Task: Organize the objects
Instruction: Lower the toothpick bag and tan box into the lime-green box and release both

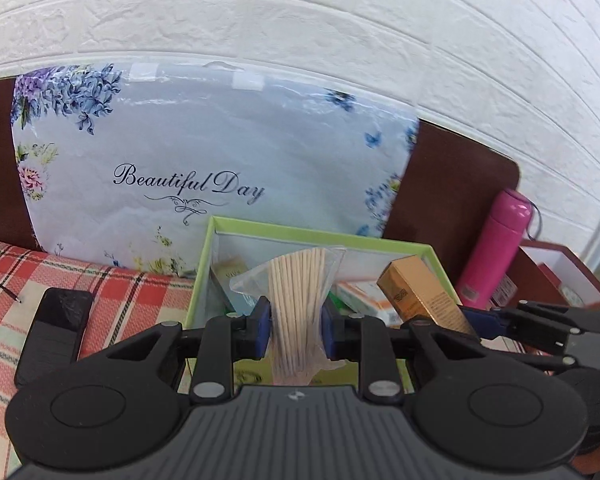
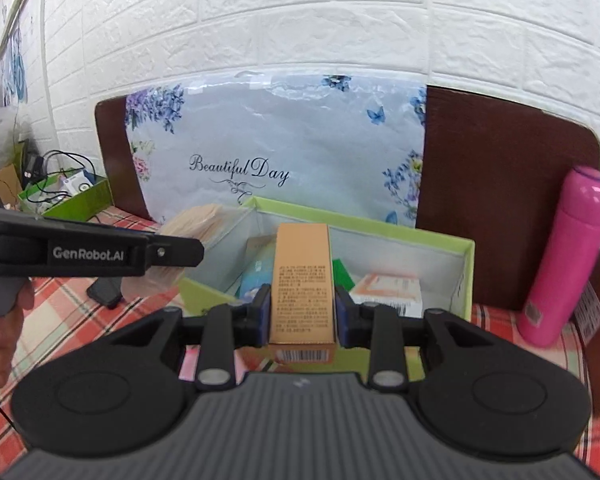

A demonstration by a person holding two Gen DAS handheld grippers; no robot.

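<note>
Left tongs (image 1: 296, 330) pinch bagged wooden sticks (image 1: 298, 300); right tongs (image 2: 303, 312) clamp gold carton (image 2: 303, 280). Both held over green box (image 2: 466, 276) ahead. Risk: slippery bag slides out, sticks spill.

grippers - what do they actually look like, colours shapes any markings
Both match: the left gripper and right gripper have matte black linkage arms with silver pivot pins, blue pads on the fingers, two round black discs, and a ribbed dark grey body with a small logo. The left one's side reads "GenRobot.AI" in white. A bare hand grips its handle; no sleeve or cables visible.
</note>
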